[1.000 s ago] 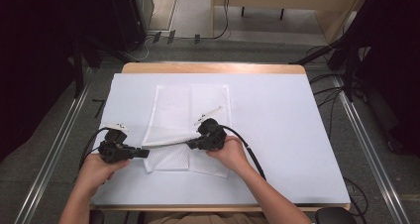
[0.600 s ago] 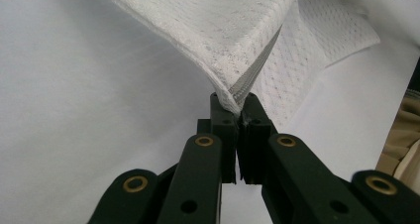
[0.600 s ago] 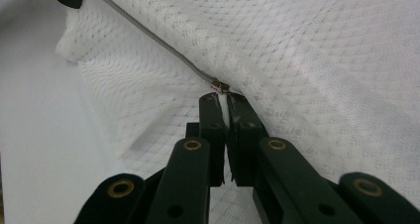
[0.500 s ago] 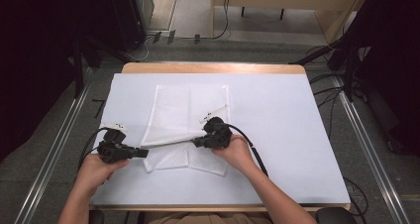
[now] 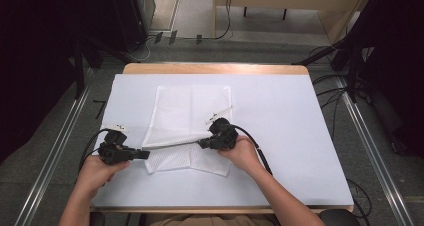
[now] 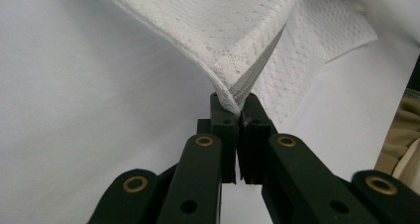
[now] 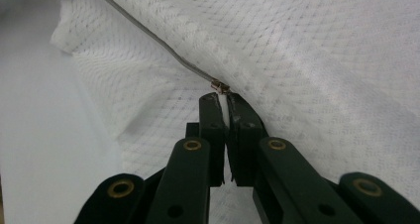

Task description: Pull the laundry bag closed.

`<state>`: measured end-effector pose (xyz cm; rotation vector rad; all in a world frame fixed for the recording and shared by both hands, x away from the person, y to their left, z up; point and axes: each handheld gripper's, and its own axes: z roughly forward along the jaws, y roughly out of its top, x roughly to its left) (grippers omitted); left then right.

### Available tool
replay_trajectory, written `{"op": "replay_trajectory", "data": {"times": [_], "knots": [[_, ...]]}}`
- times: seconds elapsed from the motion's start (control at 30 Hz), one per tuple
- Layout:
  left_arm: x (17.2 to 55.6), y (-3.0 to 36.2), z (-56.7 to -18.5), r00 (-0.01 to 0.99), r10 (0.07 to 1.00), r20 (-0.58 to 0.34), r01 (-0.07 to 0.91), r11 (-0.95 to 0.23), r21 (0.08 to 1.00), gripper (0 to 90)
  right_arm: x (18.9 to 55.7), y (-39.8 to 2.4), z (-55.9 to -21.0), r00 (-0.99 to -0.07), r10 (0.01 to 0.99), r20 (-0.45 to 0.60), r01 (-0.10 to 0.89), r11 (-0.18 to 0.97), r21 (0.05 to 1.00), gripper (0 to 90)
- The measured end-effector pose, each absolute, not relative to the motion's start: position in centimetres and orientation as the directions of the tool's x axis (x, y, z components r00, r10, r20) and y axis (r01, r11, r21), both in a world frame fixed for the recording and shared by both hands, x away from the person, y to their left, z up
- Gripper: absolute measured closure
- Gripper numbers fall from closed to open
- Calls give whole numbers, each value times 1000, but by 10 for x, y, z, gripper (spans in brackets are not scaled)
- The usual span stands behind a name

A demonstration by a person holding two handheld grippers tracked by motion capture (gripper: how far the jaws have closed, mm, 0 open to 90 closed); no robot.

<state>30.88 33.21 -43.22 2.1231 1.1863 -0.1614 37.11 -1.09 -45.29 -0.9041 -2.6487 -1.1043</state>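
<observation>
A white mesh bag (image 5: 190, 111) lies on the white-covered table (image 5: 295, 136), its near edge lifted and pulled taut along a grey zipper (image 5: 172, 146). My left gripper (image 5: 145, 154) is shut on the bag's left corner at the zipper's end (image 6: 236, 105); the mesh (image 6: 223, 30) fans up from its jaws. My right gripper (image 5: 201, 144) is shut on the white pull tab just under the metal zipper slider (image 7: 219, 87), and its jaws (image 7: 224, 101) point into the mesh (image 7: 322, 60). The grey zipper line (image 7: 148, 35) runs away to the upper left.
The table's wooden far edge (image 5: 215, 68) borders a grey floor with cables. Metal rails (image 5: 60, 136) run along both sides of the table. Black cables trail from each gripper across the white cover.
The right gripper has shifted slightly to the right along the zipper, and the lifted edge between the two grippers is a bit longer. The left hand has stayed put.
</observation>
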Motion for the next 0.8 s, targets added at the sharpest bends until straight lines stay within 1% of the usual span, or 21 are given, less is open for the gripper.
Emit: {"op": "replay_trajectory", "data": {"times": [0.8], "knots": [[308, 335, -433, 568, 707, -421, 795, -339, 503, 881, 372, -37, -455, -792, 513, 331, 597, 538, 596, 882]]}}
